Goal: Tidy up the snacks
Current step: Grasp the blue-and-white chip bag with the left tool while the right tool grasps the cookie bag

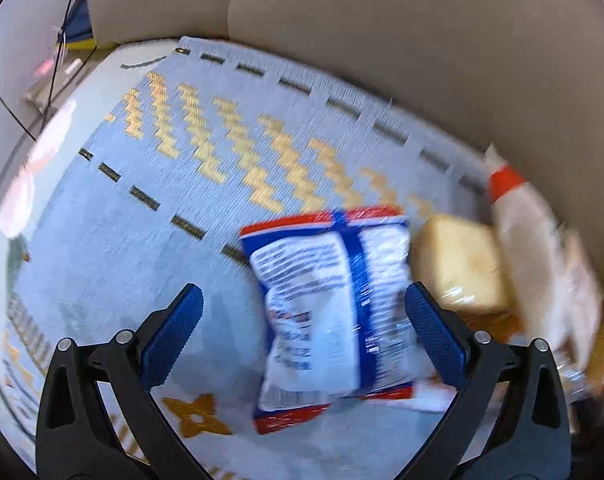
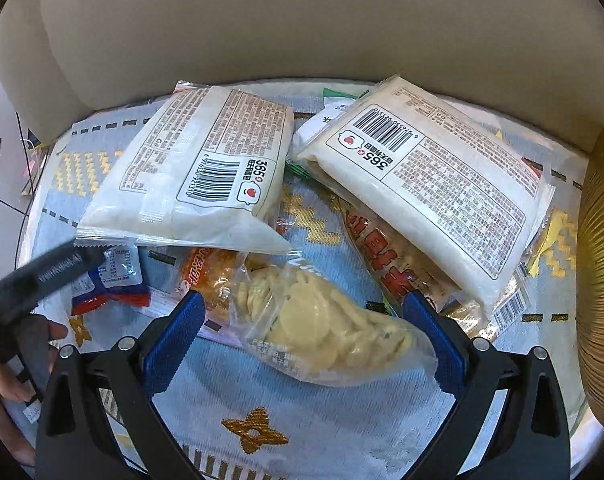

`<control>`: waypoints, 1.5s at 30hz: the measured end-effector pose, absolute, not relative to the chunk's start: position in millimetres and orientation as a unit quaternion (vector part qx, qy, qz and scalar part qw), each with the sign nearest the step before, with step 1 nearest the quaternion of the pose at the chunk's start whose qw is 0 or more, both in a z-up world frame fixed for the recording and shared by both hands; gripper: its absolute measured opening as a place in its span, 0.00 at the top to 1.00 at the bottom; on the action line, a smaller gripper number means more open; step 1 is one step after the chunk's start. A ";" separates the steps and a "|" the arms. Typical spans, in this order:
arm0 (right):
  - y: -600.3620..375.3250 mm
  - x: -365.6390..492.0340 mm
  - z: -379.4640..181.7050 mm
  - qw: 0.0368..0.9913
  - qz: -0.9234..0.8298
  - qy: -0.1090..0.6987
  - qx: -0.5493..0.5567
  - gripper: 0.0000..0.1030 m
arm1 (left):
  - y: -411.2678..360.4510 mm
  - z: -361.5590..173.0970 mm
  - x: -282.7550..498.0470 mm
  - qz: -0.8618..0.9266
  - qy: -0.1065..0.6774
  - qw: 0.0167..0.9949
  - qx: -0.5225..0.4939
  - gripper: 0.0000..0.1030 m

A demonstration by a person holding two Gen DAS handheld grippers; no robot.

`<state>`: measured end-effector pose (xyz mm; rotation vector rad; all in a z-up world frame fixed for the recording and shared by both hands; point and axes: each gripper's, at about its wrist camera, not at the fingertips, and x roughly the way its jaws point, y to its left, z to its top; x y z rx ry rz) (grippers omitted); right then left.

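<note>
In the blurred left wrist view, a blue, white and red snack packet (image 1: 334,312) lies on the patterned cloth (image 1: 141,240). My left gripper (image 1: 302,296) is open around it, and the right finger is close to the packet's edge. In the right wrist view, a clear bag of pale round biscuits (image 2: 322,328) lies between the fingers of my open right gripper (image 2: 304,300). Behind it are two white bread packets (image 2: 197,172) (image 2: 434,184), face down with barcodes showing. They rest on a red-lettered packet (image 2: 382,256) and an orange packet (image 2: 209,272).
A beige sofa back (image 2: 302,20) rises behind the cloth. A gold ribbed container (image 2: 598,280) stands at the right edge. A bread loaf pack (image 1: 462,268) and a white bag with a red band (image 1: 534,240) lie right of the blue packet. A person's hand (image 2: 5,380) holds the black left tool.
</note>
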<state>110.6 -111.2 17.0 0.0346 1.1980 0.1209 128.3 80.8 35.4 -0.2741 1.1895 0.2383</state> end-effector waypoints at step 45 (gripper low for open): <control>-125.5 102.5 51.0 0.815 0.059 0.572 0.071 0.36 | 84.1 51.9 117.5 0.119 0.520 0.831 -0.157 0.53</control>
